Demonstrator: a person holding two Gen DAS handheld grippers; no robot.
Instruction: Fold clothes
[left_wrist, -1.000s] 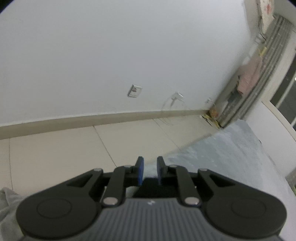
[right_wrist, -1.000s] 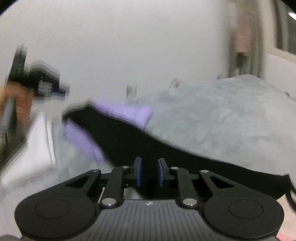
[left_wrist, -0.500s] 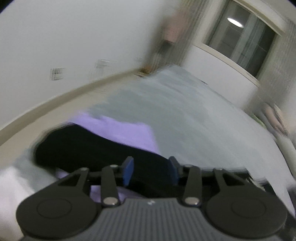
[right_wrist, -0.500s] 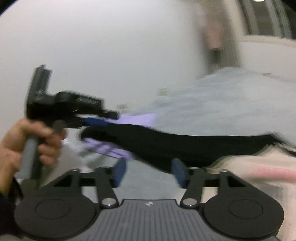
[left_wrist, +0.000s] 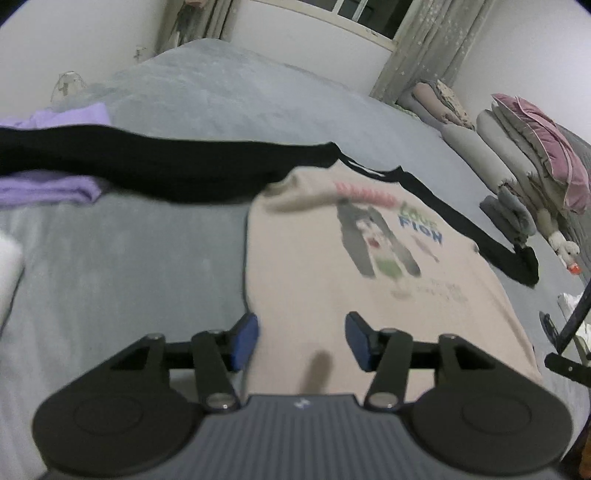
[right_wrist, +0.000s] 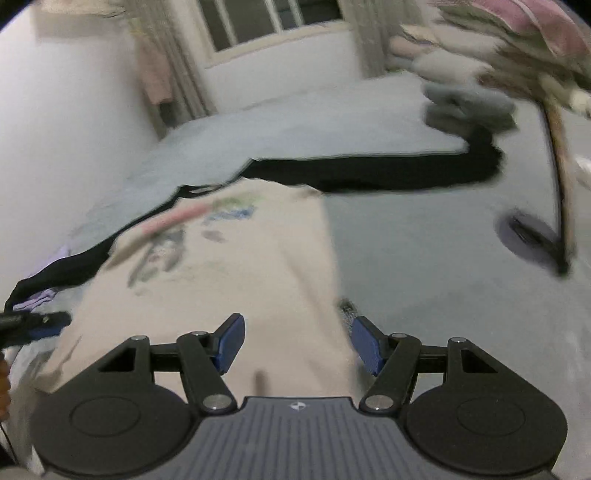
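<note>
A cream T-shirt (left_wrist: 354, 280) (right_wrist: 236, 266) with a cartoon print lies flat on the grey bed. Behind it stretches a long black garment (left_wrist: 155, 166) (right_wrist: 388, 173), over a purple garment (left_wrist: 48, 188) at the left. My left gripper (left_wrist: 301, 341) hovers over the shirt's near left edge, its jaws opening, nothing between the blue pads. My right gripper (right_wrist: 295, 347) hovers over the shirt's near right edge, jaws apart and empty. The left gripper's tip (right_wrist: 33, 325) shows at the left edge of the right wrist view.
The grey bed cover (left_wrist: 140, 266) (right_wrist: 424, 258) spreads all around. Pillows and folded bedding (left_wrist: 517, 147) pile up at the far right, with a small plush toy (left_wrist: 561, 247). A black stand (right_wrist: 554, 221) rises at the right. A window and curtains (right_wrist: 258, 22) are behind.
Both grippers swung from the wall and floor side round to the bed and now point down at the cream shirt. Both jaws went from nearly shut to wide apart.
</note>
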